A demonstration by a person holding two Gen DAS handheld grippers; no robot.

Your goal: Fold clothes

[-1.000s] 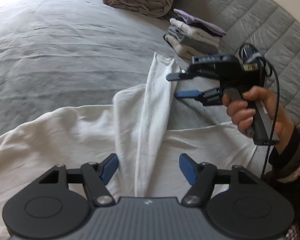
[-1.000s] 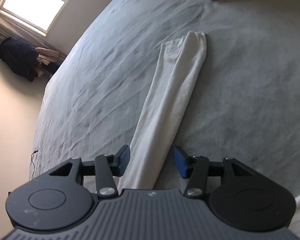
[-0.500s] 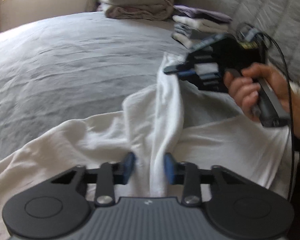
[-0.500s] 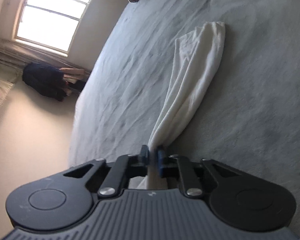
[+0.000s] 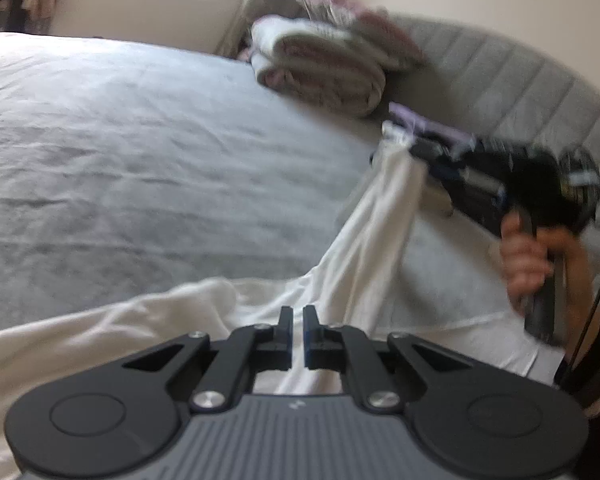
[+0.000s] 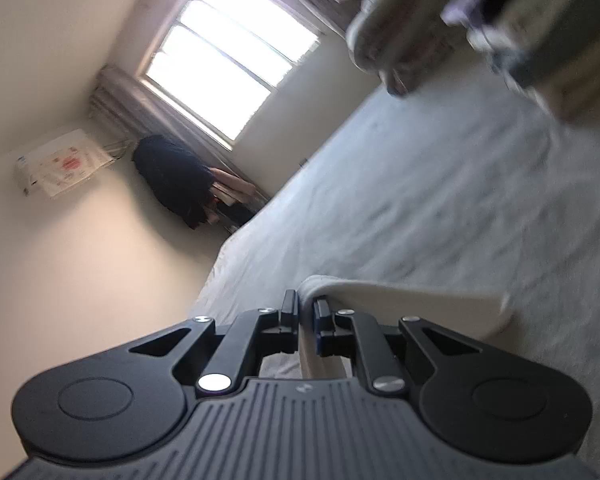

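Both grippers have just clamped down: left gripper (image 5: 298,334) pinches the white garment (image 5: 364,248) near its body, right gripper (image 6: 307,322) grips the sleeve end, lifting it off the grey bed (image 5: 140,152), ready to fold.

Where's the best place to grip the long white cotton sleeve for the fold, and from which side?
Grip the long white cotton sleeve at both ends, as now: the right gripper pinches the cuff, coming in from the headboard side; the left gripper pinches the shoulder end from the near edge. The sleeve is a narrow strip lifted off the grey bedspread, so end grips should keep it taut and flat for folding.
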